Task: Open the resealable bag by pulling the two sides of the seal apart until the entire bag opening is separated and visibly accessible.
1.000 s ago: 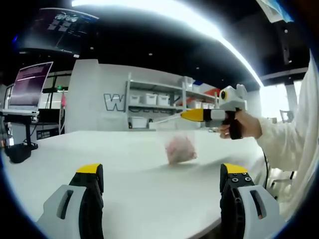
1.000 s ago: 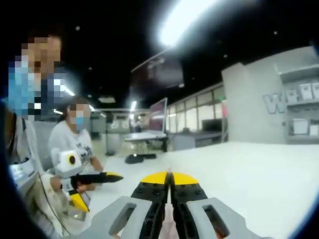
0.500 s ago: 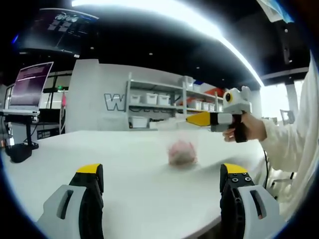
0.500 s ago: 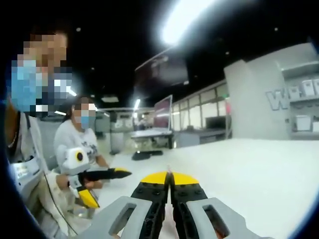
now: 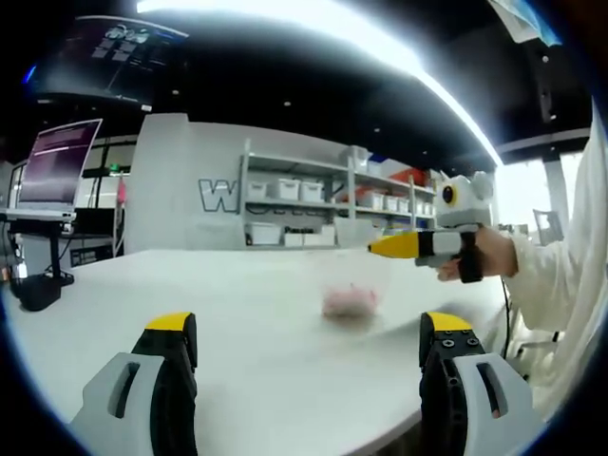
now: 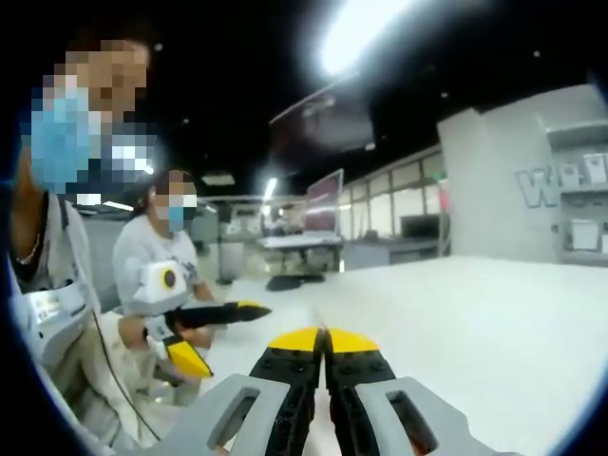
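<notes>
The white table [image 5: 237, 313] carries the resealable bag [image 5: 350, 290], a clear, blurred pouch with pink contents, near the far edge. It is judged light, limp and slippery; each seal lip should be gripped separately. The left gripper [image 5: 309, 356] is held low and level, jaws spread wide. The right gripper [image 6: 325, 356] is raised; its jaws are pressed together, with no bag visible between them.

Clear thin plastic resealable bag [image 5: 350, 285], glossy film, pink stuff inside; beneath it, smooth matt white counter [image 5: 237, 313]. Grey w/ yellow-tipped plastic gripper fingers [image 5: 171, 366], matt.
</notes>
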`<state>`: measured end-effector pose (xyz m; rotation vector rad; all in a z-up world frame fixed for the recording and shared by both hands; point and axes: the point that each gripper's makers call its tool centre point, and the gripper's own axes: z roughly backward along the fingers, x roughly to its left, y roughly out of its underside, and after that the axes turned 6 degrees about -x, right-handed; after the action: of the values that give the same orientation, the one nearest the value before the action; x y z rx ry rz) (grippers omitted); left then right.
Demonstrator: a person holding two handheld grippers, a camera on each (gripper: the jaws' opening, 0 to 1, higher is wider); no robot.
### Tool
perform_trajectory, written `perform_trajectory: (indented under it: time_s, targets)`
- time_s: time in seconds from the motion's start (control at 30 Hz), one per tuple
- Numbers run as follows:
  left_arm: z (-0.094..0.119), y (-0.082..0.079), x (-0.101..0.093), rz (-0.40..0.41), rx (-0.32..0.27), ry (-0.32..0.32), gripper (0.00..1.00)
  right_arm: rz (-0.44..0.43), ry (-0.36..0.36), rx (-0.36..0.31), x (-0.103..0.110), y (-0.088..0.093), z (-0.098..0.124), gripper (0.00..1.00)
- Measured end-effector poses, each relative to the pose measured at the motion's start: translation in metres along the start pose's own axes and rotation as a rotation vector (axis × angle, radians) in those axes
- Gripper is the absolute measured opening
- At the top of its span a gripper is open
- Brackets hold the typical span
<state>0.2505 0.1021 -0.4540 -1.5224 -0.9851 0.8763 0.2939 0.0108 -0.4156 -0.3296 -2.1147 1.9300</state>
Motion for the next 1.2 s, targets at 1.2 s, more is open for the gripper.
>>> perform_trajectory:
  time_s: [1.2]
  targets:
    - [-0.001,0.003,-0.011,0.041,0.004,0.032,0.92,0.183,-0.047,0.163,0.049,0.061,0.023,0.0]
